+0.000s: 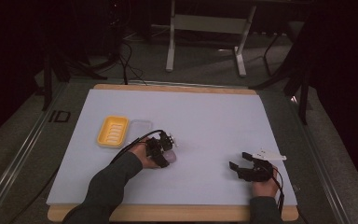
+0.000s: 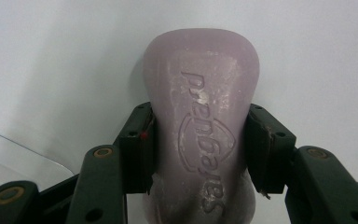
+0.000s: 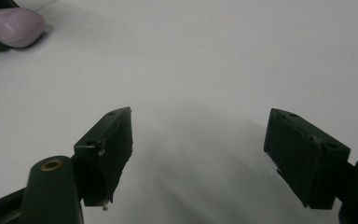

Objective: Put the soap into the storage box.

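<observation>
On the white table [image 1: 205, 116], just right of the yellow tray [image 1: 113, 131] and the clear lid [image 1: 140, 126] beside it, the left gripper [image 1: 167, 151] clamps a lilac soap bar [image 2: 203, 126] at its narrow waist, both jaws pressed against the bar's sides, the embossed face up and the bar lying on the table. Well apart, near the front edge, the right gripper [image 1: 241, 164] rests with its jaws spread wide and nothing between them; the soap also shows far off at the top left of the right gripper view.
</observation>
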The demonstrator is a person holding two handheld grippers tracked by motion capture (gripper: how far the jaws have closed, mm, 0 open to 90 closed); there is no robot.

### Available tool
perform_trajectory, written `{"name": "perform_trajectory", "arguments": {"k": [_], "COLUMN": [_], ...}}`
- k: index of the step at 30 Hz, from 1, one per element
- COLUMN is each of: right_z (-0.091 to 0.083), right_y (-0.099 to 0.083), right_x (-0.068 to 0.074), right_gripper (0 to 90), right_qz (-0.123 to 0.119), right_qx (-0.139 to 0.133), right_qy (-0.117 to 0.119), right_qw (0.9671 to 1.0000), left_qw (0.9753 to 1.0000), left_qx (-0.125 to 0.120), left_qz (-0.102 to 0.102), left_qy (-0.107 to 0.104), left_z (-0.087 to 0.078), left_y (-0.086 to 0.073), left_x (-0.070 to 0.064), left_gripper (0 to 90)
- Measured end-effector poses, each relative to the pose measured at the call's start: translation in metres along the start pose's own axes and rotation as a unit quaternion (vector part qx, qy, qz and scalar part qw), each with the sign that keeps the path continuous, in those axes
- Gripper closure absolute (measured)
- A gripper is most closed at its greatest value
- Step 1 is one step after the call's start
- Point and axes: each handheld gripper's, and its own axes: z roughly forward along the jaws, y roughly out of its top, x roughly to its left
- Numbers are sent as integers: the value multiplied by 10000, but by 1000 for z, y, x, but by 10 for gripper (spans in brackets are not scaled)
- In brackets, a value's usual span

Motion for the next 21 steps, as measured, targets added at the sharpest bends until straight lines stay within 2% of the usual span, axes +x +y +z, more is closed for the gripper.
{"name": "perform_trajectory", "arguments": {"k": [6,21], "right_z": [0,0], "right_y": [0,0], "right_x": [0,0], "right_gripper": [232,232], "right_qz": [2,-4], "right_qx": [-3,-8], "right_qy": [-1,-2], "right_qw": [10000,10000], "left_qw": [9999,9998], "left_qx": [88,170], "left_qz": [49,-3], "left_qy": [49,72], "left_z": [0,-2], "left_y": [3,0], "left_x": [-1,0], "left_gripper": [497,498]}}
